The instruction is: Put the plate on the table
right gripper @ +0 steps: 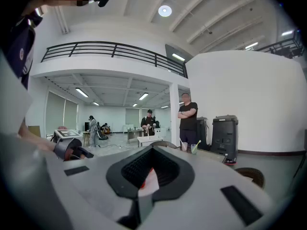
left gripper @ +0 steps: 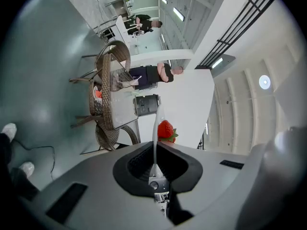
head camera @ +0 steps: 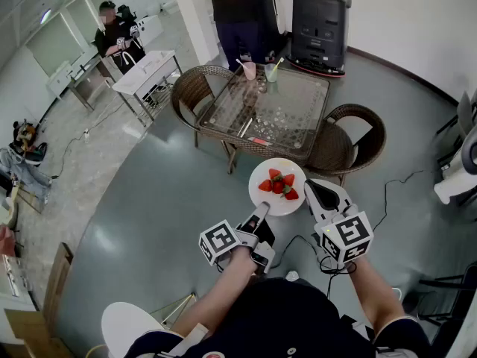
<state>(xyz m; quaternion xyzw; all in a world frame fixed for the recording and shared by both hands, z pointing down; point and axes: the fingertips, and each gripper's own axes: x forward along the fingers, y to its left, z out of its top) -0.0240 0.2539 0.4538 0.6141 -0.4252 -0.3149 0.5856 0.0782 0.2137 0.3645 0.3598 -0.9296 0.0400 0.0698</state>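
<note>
Nearest the camera, the person's two forearms reach up from 6 o'clock in the head view, each with a marker cube on its tool. The left gripper (head camera: 262, 209) is clenched on the rim of the white plate (head camera: 262, 171) at about the plate's 7 o'clock. Its own view shows the jaws pinched tight on the plate (left gripper: 156, 123), seen edge-on as a thin white line, with one strawberry (left gripper: 165, 129) just past it. The right gripper (head camera: 311, 189) grips the opposite rim at roughly 3 o'clock. In its own view a white wedge of plate (right gripper: 149, 182) sits pinched between the dark pads of that gripper (right gripper: 146, 178). The plate carries a small heap of strawberries (head camera: 279, 184) at its middle and hangs over the grey floor, just short of the near edge of the glass-topped table (head camera: 294, 99), which lies at 12 o'clock from it. Wicker chairs flank the table, one (head camera: 192, 88) at its 9 o'clock and another (head camera: 352, 134) at its 4 o'clock. Two cups (head camera: 249, 70) stand at the table's far edge. Beyond them a standing person (head camera: 235, 6) is at 11 o'clock and a black machine (head camera: 319, 24) at 1 o'clock.
</note>
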